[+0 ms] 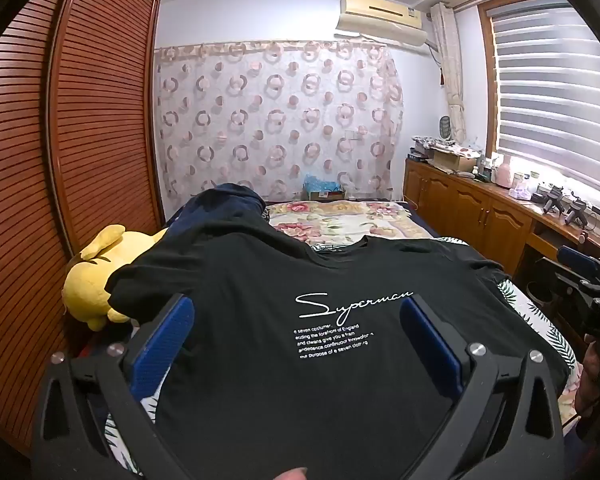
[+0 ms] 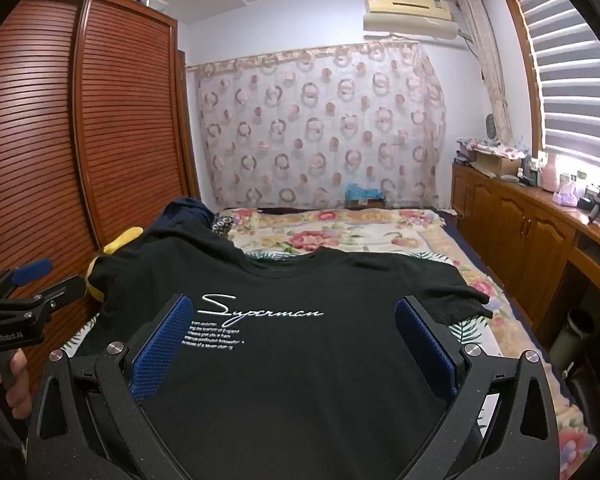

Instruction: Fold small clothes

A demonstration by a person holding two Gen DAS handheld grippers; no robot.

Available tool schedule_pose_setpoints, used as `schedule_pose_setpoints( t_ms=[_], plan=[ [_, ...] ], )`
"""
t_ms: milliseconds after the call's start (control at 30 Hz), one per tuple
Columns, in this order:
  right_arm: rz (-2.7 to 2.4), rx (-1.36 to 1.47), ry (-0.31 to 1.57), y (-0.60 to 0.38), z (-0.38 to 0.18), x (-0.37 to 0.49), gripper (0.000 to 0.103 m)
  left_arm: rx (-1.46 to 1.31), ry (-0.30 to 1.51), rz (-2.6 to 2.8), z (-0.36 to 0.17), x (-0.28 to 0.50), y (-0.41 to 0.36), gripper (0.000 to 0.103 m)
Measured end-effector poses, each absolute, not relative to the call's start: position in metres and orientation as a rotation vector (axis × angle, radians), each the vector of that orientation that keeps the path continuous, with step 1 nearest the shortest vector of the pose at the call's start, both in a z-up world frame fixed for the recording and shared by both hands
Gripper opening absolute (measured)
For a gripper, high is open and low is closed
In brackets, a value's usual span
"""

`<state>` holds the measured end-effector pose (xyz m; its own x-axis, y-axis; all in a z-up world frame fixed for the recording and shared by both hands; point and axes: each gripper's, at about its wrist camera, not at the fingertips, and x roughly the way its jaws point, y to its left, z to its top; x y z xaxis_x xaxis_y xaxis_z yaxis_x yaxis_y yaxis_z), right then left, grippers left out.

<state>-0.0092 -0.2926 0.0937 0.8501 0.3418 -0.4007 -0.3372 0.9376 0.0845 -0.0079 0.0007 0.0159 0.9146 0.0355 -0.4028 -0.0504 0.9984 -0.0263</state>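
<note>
A black T-shirt (image 1: pixel 300 380) with white "Superman" lettering lies spread flat, front up, on the bed, collar pointing away; it also shows in the right wrist view (image 2: pixel 300 360). My left gripper (image 1: pixel 298 312) is open and empty, hovering above the shirt's lower left part, its blue pads (image 1: pixel 162 344) wide apart. My right gripper (image 2: pixel 296 312) is open and empty above the shirt's lower right part, blue pads (image 2: pixel 428 344) wide apart. Each gripper shows at the edge of the other's view, the right one (image 1: pixel 588 284) and the left one (image 2: pixel 24 292).
A yellow plush toy (image 1: pixel 96 276) and a dark blue garment (image 1: pixel 220 208) lie at the shirt's left. A floral bedspread (image 2: pixel 340 232) covers the bed beyond. A slatted wooden wardrobe (image 1: pixel 60 140) stands left, wooden cabinets (image 2: pixel 520 220) with clutter right.
</note>
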Motion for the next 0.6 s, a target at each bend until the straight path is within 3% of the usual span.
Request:
schedule_pose_setpoints(
  t_ms=[600],
  plan=[
    [0.359,0.012,0.411,-0.2923,0.0952,-0.0109,0.103,-0.036,0.410,0.042,0.0157,-0.0091,0.0011,0.103]
  ],
)
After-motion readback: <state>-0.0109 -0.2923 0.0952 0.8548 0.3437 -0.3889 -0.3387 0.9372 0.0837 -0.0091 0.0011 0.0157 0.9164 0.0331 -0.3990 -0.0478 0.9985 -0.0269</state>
